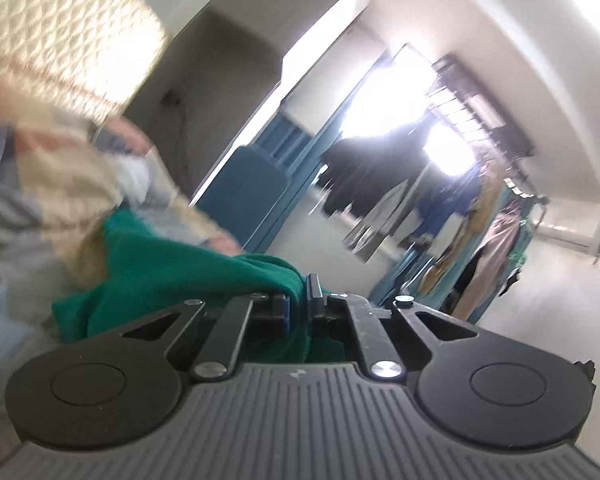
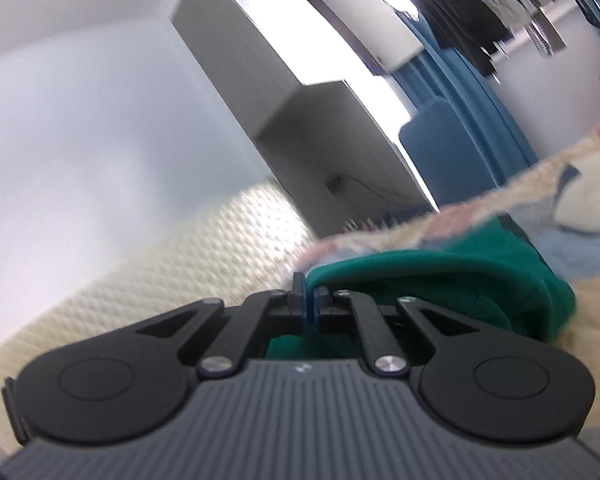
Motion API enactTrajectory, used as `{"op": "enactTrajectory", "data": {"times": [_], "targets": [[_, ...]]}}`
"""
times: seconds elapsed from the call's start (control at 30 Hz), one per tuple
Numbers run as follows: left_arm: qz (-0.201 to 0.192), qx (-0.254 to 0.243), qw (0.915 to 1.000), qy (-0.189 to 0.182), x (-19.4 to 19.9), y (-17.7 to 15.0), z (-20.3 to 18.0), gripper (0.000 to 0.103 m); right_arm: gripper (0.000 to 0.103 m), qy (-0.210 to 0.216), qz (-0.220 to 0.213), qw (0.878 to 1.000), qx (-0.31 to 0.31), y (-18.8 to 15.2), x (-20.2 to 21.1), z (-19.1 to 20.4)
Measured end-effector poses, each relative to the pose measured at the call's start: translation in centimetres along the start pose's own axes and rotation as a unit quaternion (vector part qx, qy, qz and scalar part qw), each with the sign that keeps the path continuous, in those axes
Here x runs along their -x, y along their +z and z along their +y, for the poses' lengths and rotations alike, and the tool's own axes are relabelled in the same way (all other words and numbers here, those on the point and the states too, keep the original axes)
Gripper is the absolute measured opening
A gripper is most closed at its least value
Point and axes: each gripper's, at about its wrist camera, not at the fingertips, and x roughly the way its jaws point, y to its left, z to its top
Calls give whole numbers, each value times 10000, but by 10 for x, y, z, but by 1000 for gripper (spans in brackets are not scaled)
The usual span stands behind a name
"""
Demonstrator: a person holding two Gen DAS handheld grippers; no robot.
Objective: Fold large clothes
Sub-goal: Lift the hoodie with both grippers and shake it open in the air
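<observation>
I see the green garment (image 1: 168,280) as soft matt cloth, a bit fuzzy like fleece or knit, pinched in my left gripper (image 1: 298,300) and my right gripper (image 2: 310,304). Both grippers look like matt black plastic, with ribbed grey plastic bodies and small shiny metal pins at the linkages; the finger pads look blue, material unclear. Under the green garment lies a bedspread (image 1: 60,184), matt quilted cloth in beige, pink and grey patches. Behind the green garment, the headboard (image 2: 148,272) looks cream, padded, dimpled and slightly glossy. Past it the curtain (image 2: 460,92) is matt blue cloth.
</observation>
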Motion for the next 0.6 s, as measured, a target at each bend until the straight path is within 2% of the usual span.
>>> {"op": "enactTrajectory", "data": {"times": [0.13,0.27,0.43,0.6], "targets": [[-302,-53,9993,-228,23,35,-29,7,6,266,-286,9991,194,33,8,29],[-542,-437,9968,-396,41,86,-73,7,6,570,-590,9962,304,75,15,60],[-891,-750,9903,-755,58,169,-136,7,6,993,-976,9899,262,139,13,97],[-1195,-983,9827,-1014,67,258,-196,7,6,1331,-1343,9792,730,209,11,149]]}}
